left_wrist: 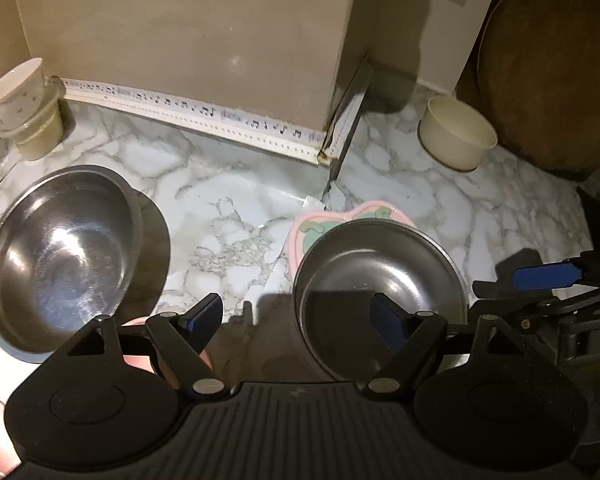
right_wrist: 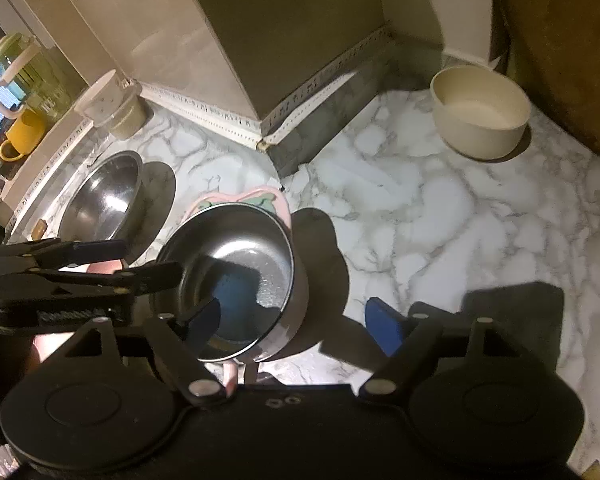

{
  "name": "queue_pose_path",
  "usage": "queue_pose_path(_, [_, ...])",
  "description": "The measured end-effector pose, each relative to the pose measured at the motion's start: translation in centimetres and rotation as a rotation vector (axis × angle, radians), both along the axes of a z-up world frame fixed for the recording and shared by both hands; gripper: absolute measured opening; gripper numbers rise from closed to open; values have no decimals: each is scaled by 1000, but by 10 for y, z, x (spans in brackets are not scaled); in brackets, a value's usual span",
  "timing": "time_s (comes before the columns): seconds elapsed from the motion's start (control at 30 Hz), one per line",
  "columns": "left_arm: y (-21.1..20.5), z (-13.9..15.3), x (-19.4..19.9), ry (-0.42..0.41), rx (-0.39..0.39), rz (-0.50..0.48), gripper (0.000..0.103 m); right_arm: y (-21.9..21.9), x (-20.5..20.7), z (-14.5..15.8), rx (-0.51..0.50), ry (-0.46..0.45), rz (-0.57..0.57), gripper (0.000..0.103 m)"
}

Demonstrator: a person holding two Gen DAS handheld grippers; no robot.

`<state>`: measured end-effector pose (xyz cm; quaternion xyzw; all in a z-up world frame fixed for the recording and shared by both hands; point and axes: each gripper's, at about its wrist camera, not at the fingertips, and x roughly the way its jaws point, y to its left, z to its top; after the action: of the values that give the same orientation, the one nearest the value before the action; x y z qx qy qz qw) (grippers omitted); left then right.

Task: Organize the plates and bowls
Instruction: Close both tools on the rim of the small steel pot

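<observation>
A small steel bowl sits on a pink plate with a green pattern. My left gripper is open; the bowl's left rim lies between its fingers in the left wrist view, with no pad pressing on it. My right gripper is open too. One of its fingers hangs inside the bowl and the other outside over the counter, apart from the wall. A larger steel bowl stands to the left, and a cream bowl at the back right.
On the marble counter, stacked cups stand at the back left by the wall. A round wooden board leans at the right. A green pitcher and a yellow mug sit on a ledge. Something pink shows under my left gripper.
</observation>
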<state>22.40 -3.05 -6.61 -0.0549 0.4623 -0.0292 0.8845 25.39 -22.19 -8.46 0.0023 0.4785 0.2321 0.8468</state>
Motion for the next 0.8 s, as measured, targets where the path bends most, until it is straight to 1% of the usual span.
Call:
queue_pose_path(0.07, [-2, -7, 4, 13, 6, 3, 81, 4, 4, -5, -2, 7, 2, 76])
queue_pose_path(0.17, [-4, -16, 11, 41, 7, 16, 81, 8, 10, -12, -10, 14, 2, 70])
queue_pose_path(0.23, [-3, -20, 14, 55, -7, 18, 81, 11, 13, -16, -15, 16, 2, 58])
queue_pose_path(0.3, [-4, -22, 17, 58, -8, 23, 81, 11, 16, -18, -11, 22, 0, 55])
queue_pose_path(0.4, [-5, -23, 19, 53, -8, 20, 80, 14, 18, -19, -14, 27, 8, 47])
queue_pose_path(0.43, [-5, -23, 20, 50, -5, 19, 78, 15, 18, -20, -18, 23, 13, 44])
queue_pose_path(0.47, [-6, -24, 20, 50, -1, 19, 71, 16, 18, -20, -25, 21, 17, 42])
queue_pose_path(0.5, [-6, -24, 21, 55, -4, 18, 68, 18, 18, -20, -26, 20, 23, 37])
queue_pose_path(0.53, [-5, -25, 22, 60, -10, 18, 61, 19, 18, -20, -27, 21, 27, 35])
queue_pose_path(0.6, [-3, -27, 24, 68, -21, 24, 57, 21, 18, -19, -30, 16, 30, 34])
queue_pose_path(0.63, [-3, -28, 24, 70, -22, 26, 53, 21, 18, -19, -37, 8, 30, 33])
queue_pose_path(0.67, [-3, -29, 24, 73, -20, 24, 46, 22, 18, -19, -43, 2, 32, 30])
queue_pose_path(0.7, [-2, -29, 24, 77, -20, 24, 43, 23, 17, -18, -49, -5, 36, 25])
queue_pose_path(0.73, [-2, -30, 24, 81, -21, 24, 39, 24, 17, -18, -53, -7, 37, 22])
queue_pose_path(0.8, [-1, -32, 25, 86, -25, 26, 35, 24, 17, -18, -53, -3, 41, 19])
